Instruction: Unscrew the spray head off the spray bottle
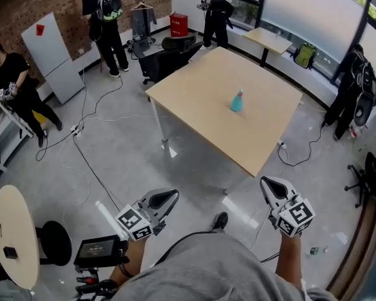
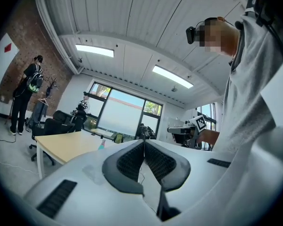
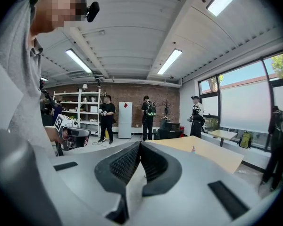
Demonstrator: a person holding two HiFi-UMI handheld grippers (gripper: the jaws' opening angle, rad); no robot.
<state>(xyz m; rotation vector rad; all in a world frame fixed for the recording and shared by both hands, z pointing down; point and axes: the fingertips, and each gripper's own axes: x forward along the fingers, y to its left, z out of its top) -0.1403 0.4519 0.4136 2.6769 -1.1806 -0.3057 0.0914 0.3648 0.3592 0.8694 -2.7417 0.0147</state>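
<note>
Spray bottle [image 1: 237, 101]: teal, upright on the table, well ahead of both grippers and roughly between the lines they point along. Nothing touches it!
Spray head [image 1: 240, 92]: pale, sitting on top of the bottle.
Table [image 1: 194, 83]: light wood, and its nearest corner reaches toward the grippers. The bottle stands alone near the middle.
Left gripper [image 1: 170, 196]: jaws together, ribbed pads meeting at the tips with nothing between them. It's over the floor, short of the table.
Right gripper [image 1: 267, 184]: jaws together too, and empty. It's close to the table's nearest corner in the head view and well apart from the left one.
Cross-view: each gripper's own camera catches the other one off to the side, marker cube showing.
Round table [image 1: 12, 231]: off to the left of the left gripper, with a small dark thing lying on it.
People: several stand far beyond the table, by the brick wall and the windows.
</note>
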